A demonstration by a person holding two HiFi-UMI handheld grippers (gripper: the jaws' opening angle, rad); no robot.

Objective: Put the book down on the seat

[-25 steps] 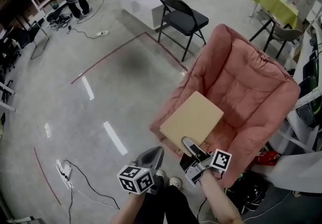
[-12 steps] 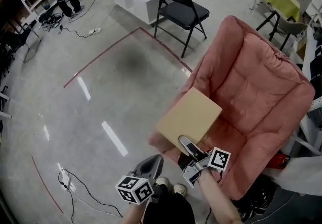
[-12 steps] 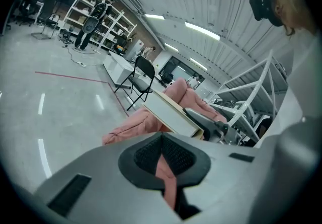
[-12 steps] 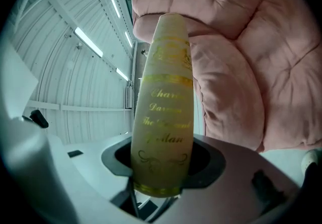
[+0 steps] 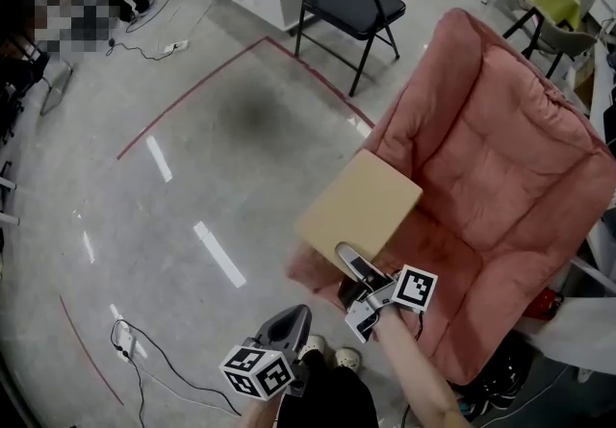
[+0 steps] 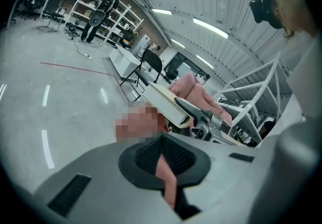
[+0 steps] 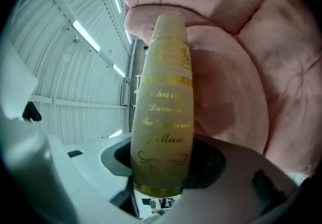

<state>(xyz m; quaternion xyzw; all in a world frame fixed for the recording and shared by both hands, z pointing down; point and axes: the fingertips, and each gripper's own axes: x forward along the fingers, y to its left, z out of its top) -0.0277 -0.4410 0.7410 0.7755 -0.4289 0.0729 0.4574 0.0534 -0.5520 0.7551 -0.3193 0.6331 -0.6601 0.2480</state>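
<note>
- Tan book (image 5: 361, 208), pinched by the right tool (image 5: 349, 263), sticks out flat over the front of the pink armchair's seat (image 5: 438, 258).
- Left tool (image 5: 292, 318), pressed together, is farther off.

Gold lettering is running down the spine of the tan hardcover book (image 7: 163, 117) in the right gripper view. Line by line it is reading "Char…", "Darwin", "The Descent" and "of Man". The first word is fading out at its end, and the middle letters of "Descent" are blurring. Gold bands and a gold scroll ornament are framing the words. In the head view, the marker cube (image 5: 414, 287) on the right tongs (image 5: 345, 258) and the marker cube (image 5: 258, 373) on the left tongs (image 5: 294, 315) are showing black-and-white square patterns, with no letters. No other writing is coming through legibly.
</note>
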